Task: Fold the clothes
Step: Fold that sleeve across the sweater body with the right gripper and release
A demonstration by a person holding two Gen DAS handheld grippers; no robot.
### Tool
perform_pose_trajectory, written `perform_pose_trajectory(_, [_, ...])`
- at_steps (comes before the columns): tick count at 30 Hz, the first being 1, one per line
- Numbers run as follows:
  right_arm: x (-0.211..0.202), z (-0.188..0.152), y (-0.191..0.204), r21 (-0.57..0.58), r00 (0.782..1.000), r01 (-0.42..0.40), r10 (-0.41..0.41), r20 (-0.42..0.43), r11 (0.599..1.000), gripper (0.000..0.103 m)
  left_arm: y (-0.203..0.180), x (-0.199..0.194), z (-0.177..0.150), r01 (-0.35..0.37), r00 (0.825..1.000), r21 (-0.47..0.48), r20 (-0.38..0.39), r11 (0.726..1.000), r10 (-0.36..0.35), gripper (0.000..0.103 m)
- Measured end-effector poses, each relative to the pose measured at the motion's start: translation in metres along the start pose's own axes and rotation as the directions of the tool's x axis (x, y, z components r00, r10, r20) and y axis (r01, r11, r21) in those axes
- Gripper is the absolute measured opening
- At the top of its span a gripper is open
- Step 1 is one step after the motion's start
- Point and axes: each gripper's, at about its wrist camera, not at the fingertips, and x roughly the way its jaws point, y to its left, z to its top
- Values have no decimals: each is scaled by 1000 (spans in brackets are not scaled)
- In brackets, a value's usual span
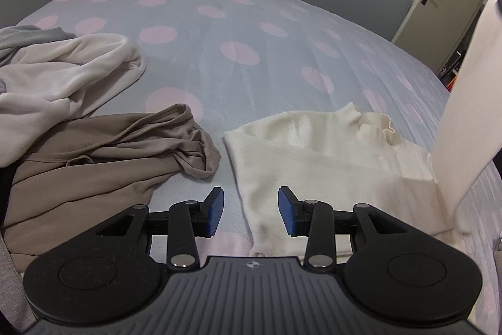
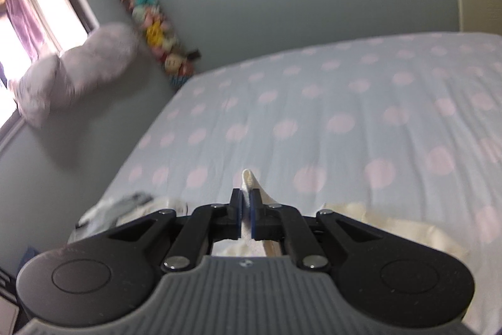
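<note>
Polka-dot bed (image 1: 251,52) — cream top (image 1: 313,165), tan garment (image 1: 109,153), white garment (image 1: 62,77).

We lose the beige garment (image 1: 103,159) and the white fleece (image 1: 56,77) past the left wrist view's left edge. The right wrist view is blurred; there the right tool (image 2: 246,215) hides most of the cream top (image 2: 376,222) it pinches.

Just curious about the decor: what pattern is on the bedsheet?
Pale blue bedsheet with big pink polka dots; clearest in the left wrist view.
</note>
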Motion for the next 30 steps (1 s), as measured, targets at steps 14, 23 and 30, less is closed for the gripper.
perform_pose_trajectory(14, [115, -72, 20, 11, 974, -96, 97, -203, 995, 6, 15, 5, 4, 19, 1000, -57, 8, 998, -19, 36])
perform_pose_trajectory(23, [145, -99, 26, 26, 955, -141, 143, -259, 990, 11, 24, 9, 4, 21, 1000, -91, 3, 996, -20, 36])
perform_pose_trajectory(30, [110, -105, -5, -26, 972, -87, 80, -219, 996, 11, 24, 12, 0, 46, 999, -107, 15, 993, -45, 36])
